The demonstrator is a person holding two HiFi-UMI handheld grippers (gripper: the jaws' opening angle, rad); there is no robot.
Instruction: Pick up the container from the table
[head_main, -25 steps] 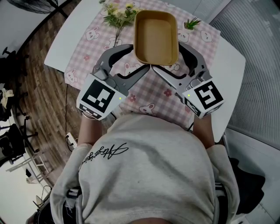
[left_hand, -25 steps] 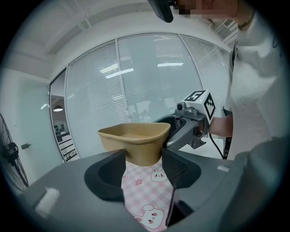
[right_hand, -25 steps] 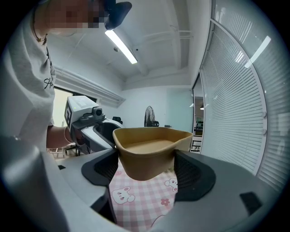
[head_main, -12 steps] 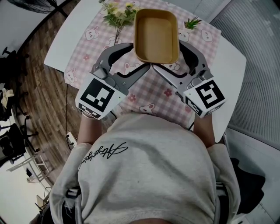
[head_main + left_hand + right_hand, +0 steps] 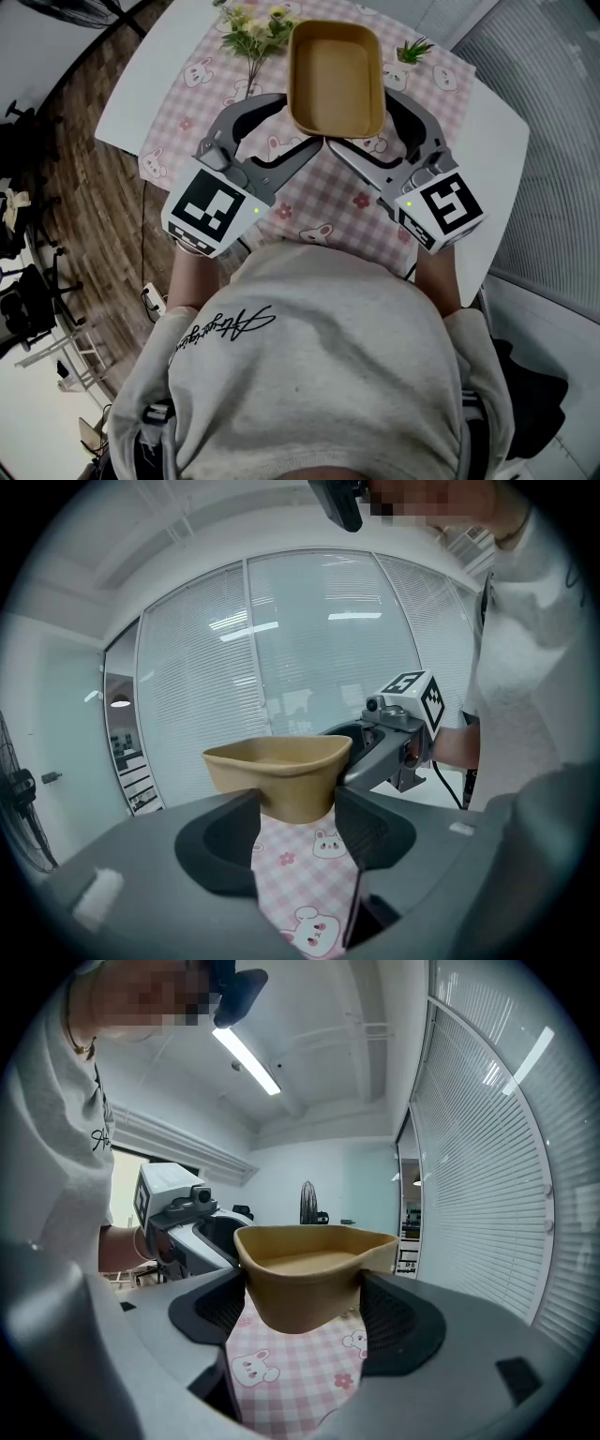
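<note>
A tan, empty, rounded-rectangular container (image 5: 336, 77) hangs above the table, held from its near end by both grippers. My left gripper (image 5: 291, 117) is shut on the near left corner, and my right gripper (image 5: 380, 117) is shut on the near right corner. In the left gripper view the container (image 5: 277, 775) sits wedged between the dark pads of the left gripper (image 5: 298, 817), with the tablecloth visible beneath it. The right gripper view shows the same container (image 5: 314, 1269) clamped in the right gripper (image 5: 305, 1312), its underside off the cloth.
A pink checked tablecloth with bunnies (image 5: 319, 202) covers the white table (image 5: 131, 89). A bunch of flowers (image 5: 251, 33) lies at the far left of the cloth and a small green plant (image 5: 412, 49) at the far right. Window blinds run along the right.
</note>
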